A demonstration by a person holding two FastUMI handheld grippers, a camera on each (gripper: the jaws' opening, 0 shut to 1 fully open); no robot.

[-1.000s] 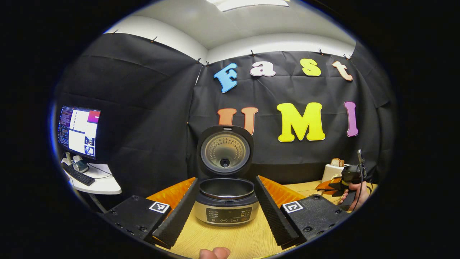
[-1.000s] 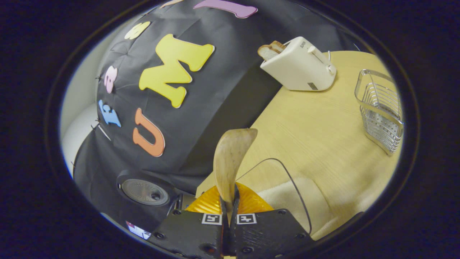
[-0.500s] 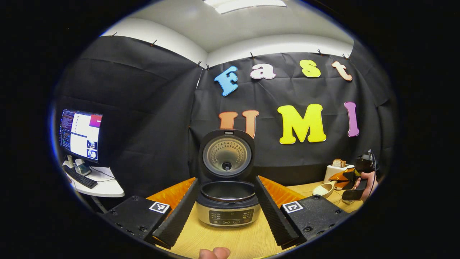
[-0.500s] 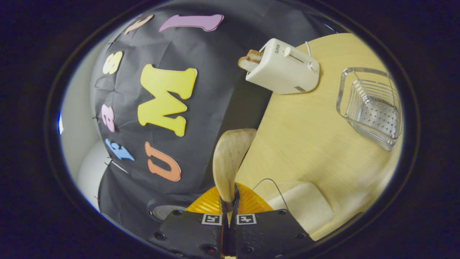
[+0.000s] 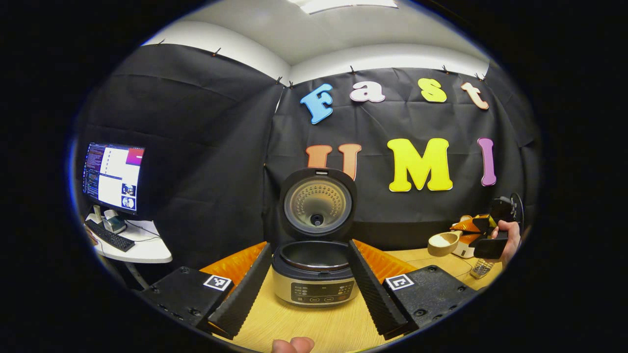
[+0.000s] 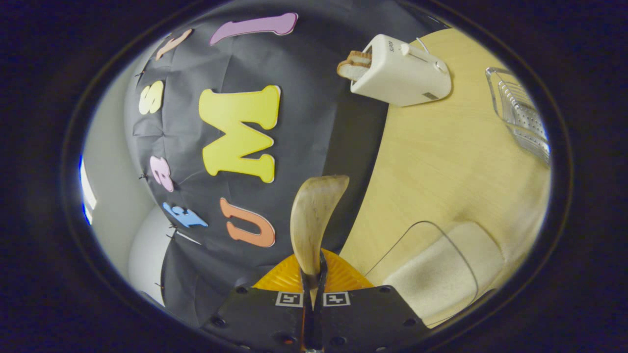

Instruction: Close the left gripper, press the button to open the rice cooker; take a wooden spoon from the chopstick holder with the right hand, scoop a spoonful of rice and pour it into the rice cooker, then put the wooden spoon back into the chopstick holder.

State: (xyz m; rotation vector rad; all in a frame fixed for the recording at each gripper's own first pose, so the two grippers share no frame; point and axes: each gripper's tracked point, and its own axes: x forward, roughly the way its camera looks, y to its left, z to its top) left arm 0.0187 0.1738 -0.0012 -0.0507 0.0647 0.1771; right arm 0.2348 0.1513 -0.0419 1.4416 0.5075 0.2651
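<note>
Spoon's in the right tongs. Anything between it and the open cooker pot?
Nothing visible. In the left gripper view the wooden spoon hangs above the table to the right of the rice cooker, whose lid stands up at the back. The left tongs straddle its front, open.

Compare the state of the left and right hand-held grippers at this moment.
The left hand-held gripper is open, its fingers spread either side of the rice cooker and holding nothing. The right hand-held gripper is shut on the wooden spoon, whose bowl sticks out ahead of it. The left points level at the cooker; the right is rolled sideways, so the table looks tilted. Both are held above the table.
</note>
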